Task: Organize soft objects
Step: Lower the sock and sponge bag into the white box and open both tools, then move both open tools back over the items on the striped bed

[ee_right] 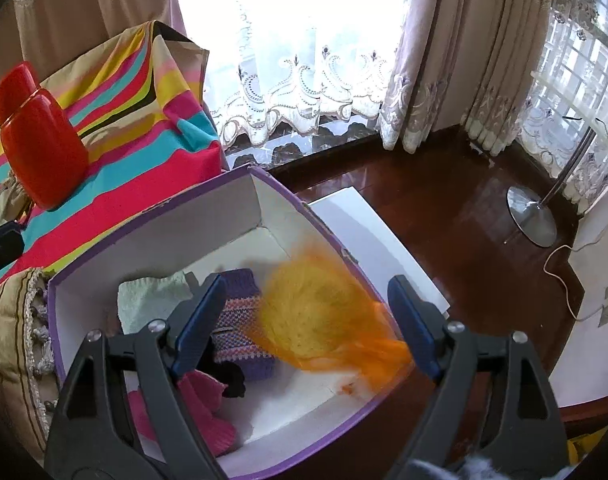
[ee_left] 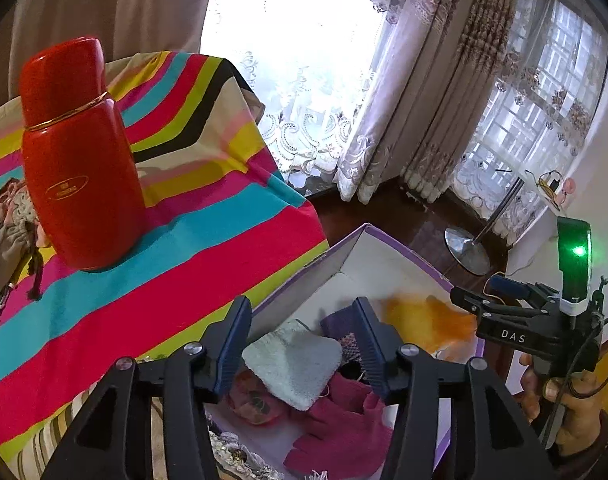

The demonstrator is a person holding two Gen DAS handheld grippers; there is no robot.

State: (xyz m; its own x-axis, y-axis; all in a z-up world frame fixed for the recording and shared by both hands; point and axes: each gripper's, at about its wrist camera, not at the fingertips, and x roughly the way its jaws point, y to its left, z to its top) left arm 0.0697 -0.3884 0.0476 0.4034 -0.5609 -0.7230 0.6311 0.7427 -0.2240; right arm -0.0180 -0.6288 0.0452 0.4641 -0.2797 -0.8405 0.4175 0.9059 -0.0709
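The yellow fluffy thing [ee_right: 316, 312] sits blurred in the purple-edged box [ee_right: 84, 276], between the released right tongs [ee_right: 308, 320]. It looks light, limp and squashy; pinch its thick middle. The left tongs [ee_left: 304, 344] hang released above the pale washcloth [ee_left: 296, 364].

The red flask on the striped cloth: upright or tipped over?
Upright. The red flask stands on its base on the striped cloth, cap on top.

Window [ee_left: 296, 52] glare blown white; fisheye edges bent; yellow puff [ee_right: 320, 312] blurred.
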